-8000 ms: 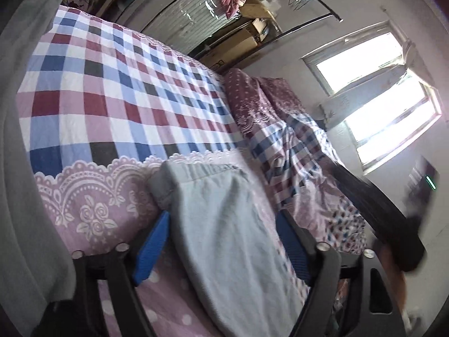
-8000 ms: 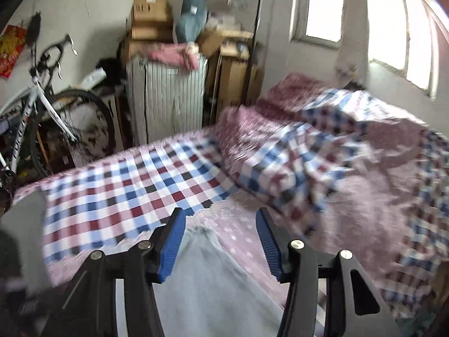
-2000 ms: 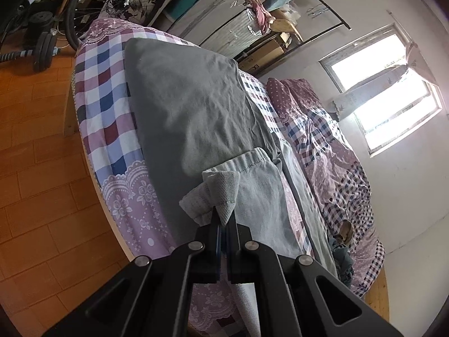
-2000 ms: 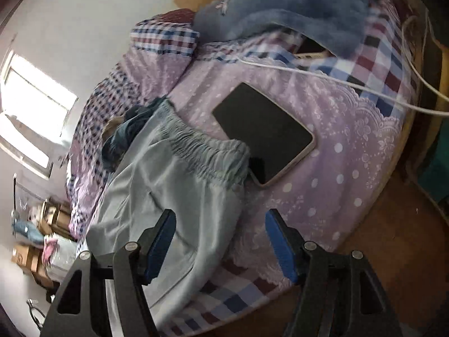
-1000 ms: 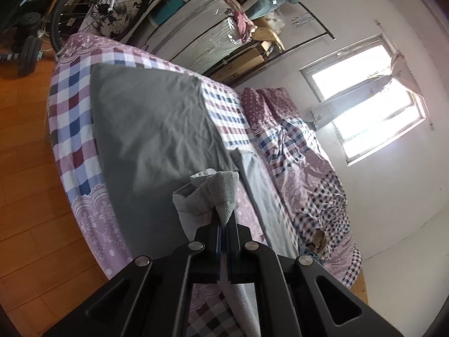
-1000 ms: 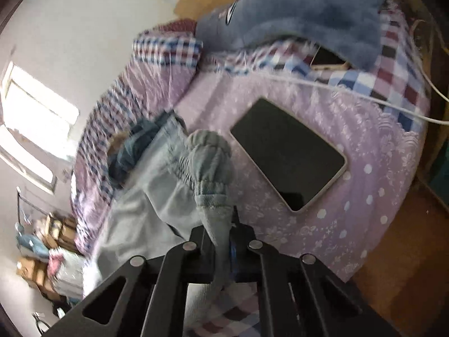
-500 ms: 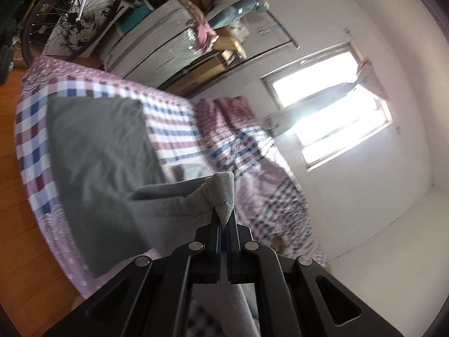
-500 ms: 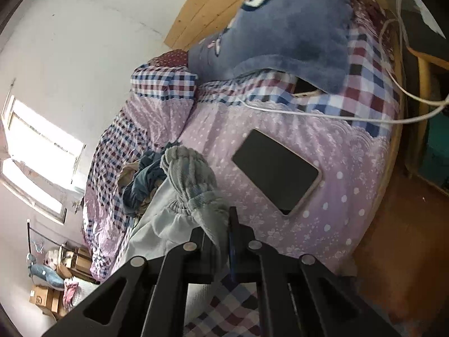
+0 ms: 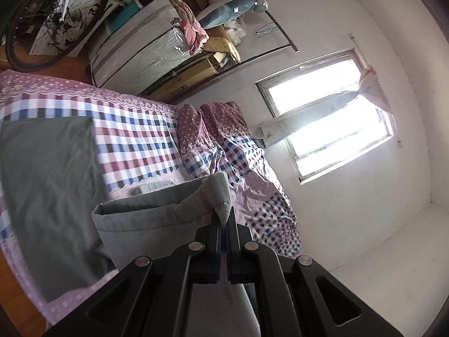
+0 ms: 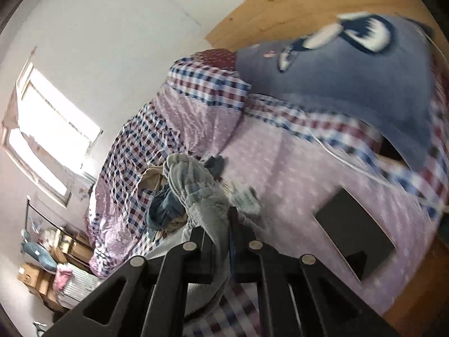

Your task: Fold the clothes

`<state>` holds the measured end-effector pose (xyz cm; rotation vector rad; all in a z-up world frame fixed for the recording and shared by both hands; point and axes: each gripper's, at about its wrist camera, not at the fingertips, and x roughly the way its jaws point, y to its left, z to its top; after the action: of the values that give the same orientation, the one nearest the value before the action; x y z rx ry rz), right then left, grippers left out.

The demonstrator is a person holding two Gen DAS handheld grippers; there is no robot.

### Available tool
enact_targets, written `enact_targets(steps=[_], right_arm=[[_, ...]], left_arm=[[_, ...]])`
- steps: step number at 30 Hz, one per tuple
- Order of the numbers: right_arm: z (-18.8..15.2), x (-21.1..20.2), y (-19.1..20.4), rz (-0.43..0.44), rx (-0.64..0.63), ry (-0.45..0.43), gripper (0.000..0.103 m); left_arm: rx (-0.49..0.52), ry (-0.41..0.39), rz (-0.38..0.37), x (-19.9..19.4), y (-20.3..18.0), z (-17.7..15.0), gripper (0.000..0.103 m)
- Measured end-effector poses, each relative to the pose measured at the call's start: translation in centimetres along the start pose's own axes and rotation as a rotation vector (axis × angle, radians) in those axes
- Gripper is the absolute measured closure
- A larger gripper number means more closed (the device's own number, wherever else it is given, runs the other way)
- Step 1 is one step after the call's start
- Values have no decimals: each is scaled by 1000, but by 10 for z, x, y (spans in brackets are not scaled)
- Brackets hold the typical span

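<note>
Light grey-blue trousers point(image 9: 157, 213) hang lifted above the bed, stretched between my two grippers. My left gripper point(image 9: 223, 219) is shut on a hem corner that sticks up between its fingers. In the right wrist view my right gripper point(image 10: 224, 219) is shut on the gathered elastic waistband point(image 10: 196, 185), which bunches up over the fingers. A dark grey garment point(image 9: 47, 191) lies flat on the checked bedspread point(image 9: 134, 146) below the left gripper.
A black tablet point(image 10: 353, 238) and a white cable point(image 10: 353, 165) lie on the lilac sheet. A blue plush pillow point(image 10: 350, 78) sits by the wooden headboard. A heap of clothes point(image 10: 162, 207) rests mid-bed. A bicycle point(image 9: 56, 14), mattress and boxes stand beyond the bed's foot.
Both grippers have risen with the trousers, lifting them off the bed. The bed looks farther away in both views and the trouser leg now hangs stretched in the air.
</note>
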<state>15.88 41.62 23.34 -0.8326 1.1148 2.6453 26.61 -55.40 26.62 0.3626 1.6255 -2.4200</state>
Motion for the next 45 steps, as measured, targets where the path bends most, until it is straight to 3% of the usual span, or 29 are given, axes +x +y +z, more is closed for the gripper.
enact_targets(steps=[10,13,17,19,20,21,22,23,24,25,26,27,31,34,38,43,45], right_arm=[[30,174,73,-142,-161,103,97],[33,225,81,-193,-208,128,97],[30,279,74,-267,-239,169,96],[27,304,69,-315,-252,190,94],[25,315,64,-324,-249,207,92],[24,325,59,-329,-243,226,90],[23,330,55,-330,-241,234,88],[22,329,54,-329,-245,223,82],[22,326,53,-327,-252,207,69],[22,320,52,-332,-256,192,60],[22,312,51,-340,-258,178,44],[19,301,48,-320,-249,162,42],[0,251,33,-208,-188,101,33],[-32,221,7,-132,-90,96,29],[-52,201,-7,-90,-60,91,29],[-38,186,9,-65,-89,93,29],[-30,175,19,-49,-123,71,28]], left_arm=[[-49,45,219,189,4,22,103],[-30,54,264,245,5,22,103],[-20,125,339,339,18,18,102],[-1,195,349,381,27,12,99],[10,232,353,401,32,9,90],[42,258,345,418,36,4,71],[64,247,341,424,37,0,58],[83,227,338,426,38,-4,38],[88,195,315,424,40,-7,28],[87,172,284,418,42,-9,27],[86,153,252,411,45,-11,23],[95,144,237,402,46,-15,19],[148,136,196,359,51,-37,19],[164,160,149,318,58,-77,19],[236,216,118,281,49,-149,18],[260,375,42,273,25,-242,18],[283,402,-14,270,10,-275,18]])
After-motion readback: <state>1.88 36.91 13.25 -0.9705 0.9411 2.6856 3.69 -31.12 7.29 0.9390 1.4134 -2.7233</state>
